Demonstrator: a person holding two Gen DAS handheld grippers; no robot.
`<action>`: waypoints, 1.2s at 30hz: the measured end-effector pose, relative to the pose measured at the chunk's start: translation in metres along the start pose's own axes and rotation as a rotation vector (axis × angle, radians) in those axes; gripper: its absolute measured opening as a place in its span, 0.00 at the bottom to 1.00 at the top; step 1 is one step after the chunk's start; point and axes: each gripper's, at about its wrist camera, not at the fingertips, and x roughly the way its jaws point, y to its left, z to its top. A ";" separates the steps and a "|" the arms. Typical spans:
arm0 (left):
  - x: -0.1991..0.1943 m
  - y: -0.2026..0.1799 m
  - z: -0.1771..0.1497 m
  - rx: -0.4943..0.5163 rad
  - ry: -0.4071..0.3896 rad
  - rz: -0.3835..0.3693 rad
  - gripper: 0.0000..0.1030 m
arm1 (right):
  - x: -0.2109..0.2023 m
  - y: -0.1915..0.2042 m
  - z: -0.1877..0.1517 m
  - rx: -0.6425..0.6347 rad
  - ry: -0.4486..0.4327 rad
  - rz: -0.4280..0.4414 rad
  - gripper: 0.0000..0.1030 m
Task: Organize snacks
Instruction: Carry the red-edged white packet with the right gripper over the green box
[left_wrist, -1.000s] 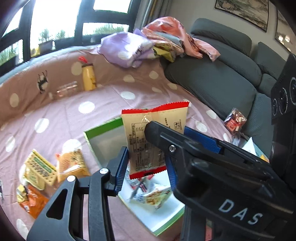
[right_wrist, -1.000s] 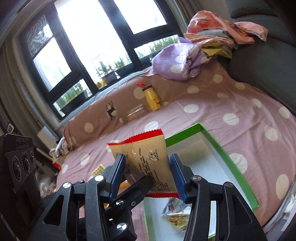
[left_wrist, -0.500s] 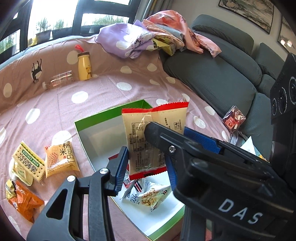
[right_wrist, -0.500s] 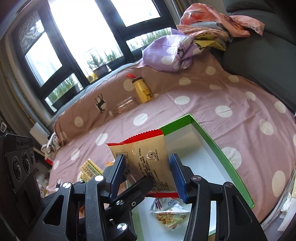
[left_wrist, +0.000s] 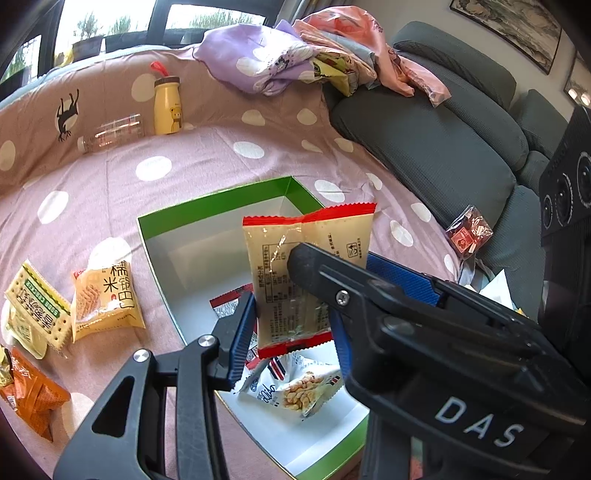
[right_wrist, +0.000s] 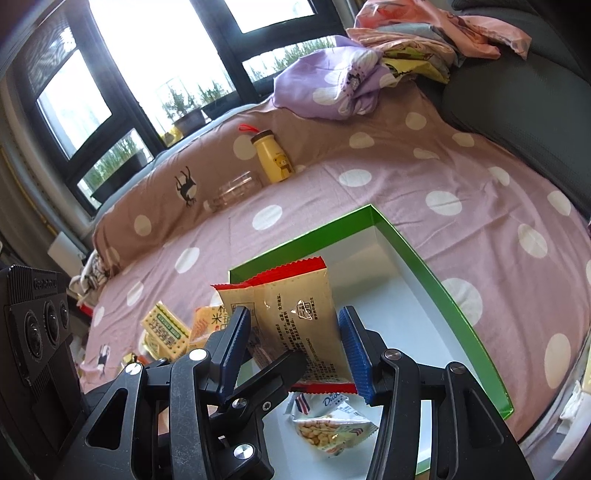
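A beige snack packet with red ends (left_wrist: 295, 280) stands upright between the blue pads of both grippers, above the green-rimmed white box (left_wrist: 207, 206). My left gripper (left_wrist: 291, 332) is shut on its lower part. My right gripper (right_wrist: 295, 347) is also shut on it, and the packet (right_wrist: 295, 317) shows there above the box (right_wrist: 443, 288). In the box lie a white peanut packet (left_wrist: 295, 391) and a red-edged packet (left_wrist: 231, 299), partly hidden. On the bedspread to the left lie a yellow rice-cracker packet (left_wrist: 105, 301), a green-and-cream cracker packet (left_wrist: 35, 306) and an orange packet (left_wrist: 31, 397).
A yellow bear bottle (left_wrist: 167, 101) and a clear bottle lying flat (left_wrist: 110, 133) sit at the far edge of the dotted bedspread. Piled bedding (left_wrist: 314, 55) lies on the grey sofa (left_wrist: 436, 140). A red-and-clear packet (left_wrist: 469, 232) rests on the sofa seat.
Both grippers, still holding the beige packet, have moved over the box; more of the box and the packets inside it have come into view.
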 end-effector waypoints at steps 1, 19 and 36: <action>0.001 0.000 0.000 -0.003 0.004 -0.002 0.38 | 0.001 -0.001 0.000 0.000 0.003 -0.001 0.52; 0.018 0.008 -0.004 -0.058 0.049 -0.045 0.39 | 0.014 -0.003 -0.002 -0.018 0.045 -0.048 0.52; 0.030 0.012 -0.007 -0.081 0.079 -0.064 0.40 | 0.025 -0.005 -0.003 -0.023 0.075 -0.083 0.52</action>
